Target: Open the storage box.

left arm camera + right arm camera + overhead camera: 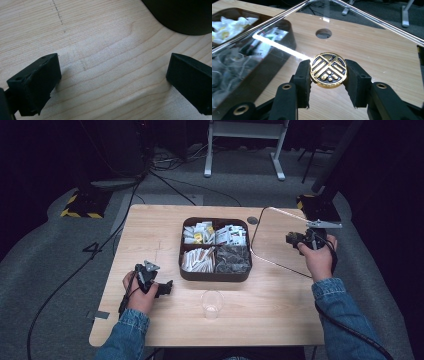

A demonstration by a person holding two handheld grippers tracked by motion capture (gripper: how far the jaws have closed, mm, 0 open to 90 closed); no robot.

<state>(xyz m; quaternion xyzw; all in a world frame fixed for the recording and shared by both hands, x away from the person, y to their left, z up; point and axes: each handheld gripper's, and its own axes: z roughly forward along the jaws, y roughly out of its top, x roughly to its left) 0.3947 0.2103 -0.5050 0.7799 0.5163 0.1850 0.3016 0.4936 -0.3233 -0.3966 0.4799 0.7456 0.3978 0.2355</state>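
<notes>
A clear square lid (272, 237) with a round gold-and-black knob (328, 70) hangs tilted over the table, to the right of the dark tray (215, 276). My right gripper (328, 75) is shut on the knob, one pad on each side of it. In the high view that right gripper (292, 239) sits at the lid's right edge, in a person's hand. My left gripper (167, 287) rests low over the wood left of the tray's front corner. Its jaws stand wide apart, so the left gripper (112, 75) is open over bare table.
The tray has compartments with white packets (202, 232), paper sticks (197, 260) and dark wrappers (231, 260). A clear plastic cup (212, 304) stands in front of it. A round hole (323, 33) is cut in the table behind the lid. Cables run over the floor at left.
</notes>
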